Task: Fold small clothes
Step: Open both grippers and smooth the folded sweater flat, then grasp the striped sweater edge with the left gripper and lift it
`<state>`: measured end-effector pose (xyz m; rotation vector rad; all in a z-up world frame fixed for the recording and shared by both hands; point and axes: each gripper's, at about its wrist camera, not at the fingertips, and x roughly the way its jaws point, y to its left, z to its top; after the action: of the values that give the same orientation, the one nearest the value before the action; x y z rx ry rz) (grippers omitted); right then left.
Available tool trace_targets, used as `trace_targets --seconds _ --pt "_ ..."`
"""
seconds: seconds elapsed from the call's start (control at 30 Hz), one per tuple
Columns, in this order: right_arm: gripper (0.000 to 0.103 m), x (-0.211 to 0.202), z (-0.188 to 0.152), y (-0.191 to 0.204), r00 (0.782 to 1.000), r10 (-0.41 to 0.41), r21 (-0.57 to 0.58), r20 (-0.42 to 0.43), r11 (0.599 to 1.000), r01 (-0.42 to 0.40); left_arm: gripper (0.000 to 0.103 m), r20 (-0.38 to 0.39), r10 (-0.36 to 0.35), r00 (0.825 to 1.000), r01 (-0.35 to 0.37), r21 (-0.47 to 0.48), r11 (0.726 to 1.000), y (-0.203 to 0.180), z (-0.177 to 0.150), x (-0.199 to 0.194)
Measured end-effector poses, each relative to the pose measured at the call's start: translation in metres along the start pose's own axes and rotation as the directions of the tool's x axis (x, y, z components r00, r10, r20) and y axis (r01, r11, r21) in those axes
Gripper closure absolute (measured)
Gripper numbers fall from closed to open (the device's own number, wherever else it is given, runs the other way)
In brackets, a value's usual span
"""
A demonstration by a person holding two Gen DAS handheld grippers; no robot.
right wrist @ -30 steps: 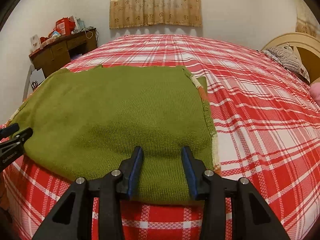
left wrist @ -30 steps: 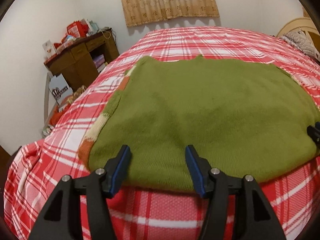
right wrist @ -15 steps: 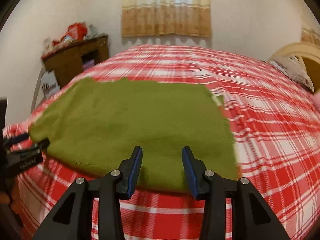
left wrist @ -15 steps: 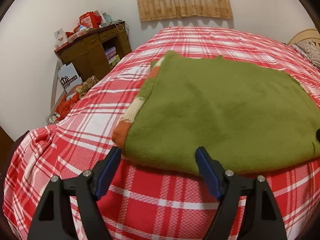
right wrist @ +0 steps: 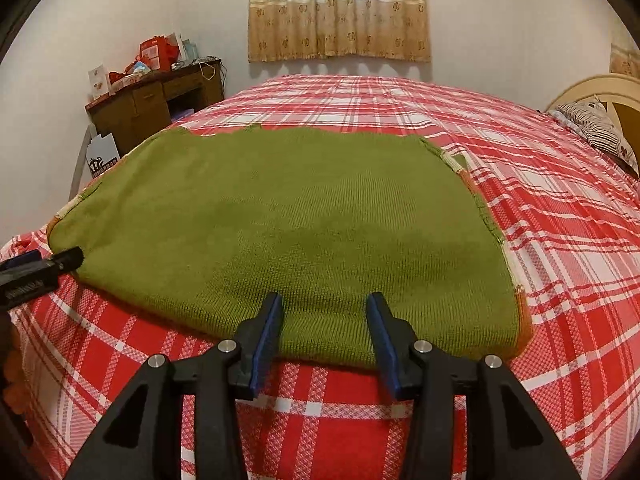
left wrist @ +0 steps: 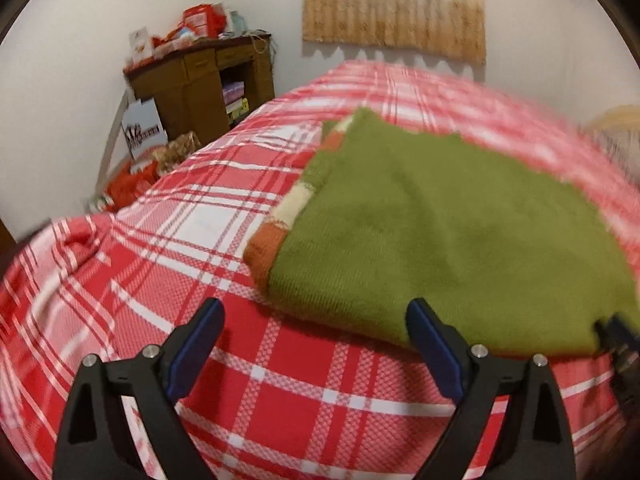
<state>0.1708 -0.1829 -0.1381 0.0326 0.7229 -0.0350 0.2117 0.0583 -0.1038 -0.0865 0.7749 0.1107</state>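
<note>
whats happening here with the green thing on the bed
A person holding a gripper in each hand is folding a green sweater spread flat on a red plaid bedspread. Both grippers are open and empty at its near edge: the right gripper over the hem, the left gripper by the left corner.

White walls, a curtained window (right wrist: 339,10), a cluttered wooden desk (right wrist: 154,100), and a red-plaid bed (right wrist: 560,208).

No legible text anywhere.

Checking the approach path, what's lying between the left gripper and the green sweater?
Only bare plaid bedspread separates the left gripper from the green sweater, seen in the left wrist view.
</note>
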Motion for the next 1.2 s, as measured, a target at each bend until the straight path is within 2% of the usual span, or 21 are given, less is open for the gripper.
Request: trace_targets --seconds 0.1,0.2,0.3,0.33,0.43,0.5,0.53,0.57,0.6,0.63,0.67,0.83,0.97,1.1,1.2 --pt "0.056 0.0 0.0 -0.001 1.0 0.005 0.004 0.005 1.0 -0.005 0.008 -0.007 -0.084 0.996 0.083 -0.106 0.991 0.011 0.005 0.002" --pt "0.055 -0.001 -0.002 -0.002 1.0 0.016 0.011 0.008 1.0 -0.016 0.008 -0.066 -0.182 0.981 0.169 -0.174 0.97 0.014 0.008 0.022" --pt "0.054 -0.001 -0.002 -0.004 1.0 0.029 0.017 0.012 0.999 -0.029 0.008 -0.024 -0.207 0.978 0.198 -0.196 0.96 0.008 0.014 0.03" --pt "0.054 -0.001 -0.003 -0.004 0.999 0.031 0.018 0.013 0.999 -0.031 0.008 -0.023 -0.227 0.974 0.218 -0.199 0.955 0.005 0.018 0.033" --pt "0.053 -0.002 -0.003 -0.003 0.999 0.031 0.017 0.013 0.999 -0.031 0.008 -0.005 -0.321 0.947 0.307 -0.27 0.913 0.004 0.034 0.05" --pt "0.053 -0.002 -0.003 -0.003 0.999 0.03 0.016 0.014 0.999 -0.03 0.012 0.012 -0.337 0.942 0.322 -0.327 0.889 0.009 0.041 0.058" --pt "0.053 -0.002 -0.003 -0.003 0.999 0.03 0.015 0.014 0.999 -0.03 0.019 0.021 -0.341 0.94 0.326 -0.35 0.878 0.012 0.045 0.061" --pt "0.053 -0.002 -0.003 -0.003 0.999 0.03 0.015 0.014 0.999 -0.03 0.031 0.027 -0.343 0.939 0.329 -0.364 0.872 0.014 0.047 0.064" --pt "0.053 -0.002 -0.003 -0.002 0.999 0.029 0.016 0.014 0.999 -0.03 0.041 0.021 -0.331 0.943 0.317 -0.358 0.878 0.014 0.048 0.066" --pt "0.053 -0.002 -0.004 -0.002 0.999 0.028 0.015 0.014 0.999 -0.029 0.062 0.008 -0.314 0.949 0.298 -0.339 0.892 0.013 0.047 0.067" --pt "0.053 -0.002 -0.003 -0.002 1.0 0.028 0.014 0.014 1.0 -0.028 0.069 -0.007 -0.293 0.956 0.277 -0.304 0.911 0.011 0.045 0.069" --pt "0.053 -0.001 -0.001 -0.001 1.0 0.012 0.001 0.002 1.0 -0.012 0.07 0.01 -0.296 0.955 0.288 -0.271 0.919 0.014 0.037 0.063" --pt "0.053 -0.001 0.015 0.009 0.999 -0.029 -0.03 -0.041 0.999 0.028 0.067 0.011 -0.237 0.971 0.234 -0.211 0.949 0.005 0.038 0.062" --pt "0.053 -0.005 0.046 0.035 0.997 0.08 -0.068 0.004 0.995 -0.08 0.066 0.01 -0.254 0.967 0.25 -0.228 0.941 0.011 0.037 0.064" --pt "0.053 0.006 0.069 0.058 0.985 0.173 -0.068 0.009 0.983 -0.172 0.065 0.01 -0.267 0.964 0.261 -0.239 0.935 0.015 0.037 0.065"
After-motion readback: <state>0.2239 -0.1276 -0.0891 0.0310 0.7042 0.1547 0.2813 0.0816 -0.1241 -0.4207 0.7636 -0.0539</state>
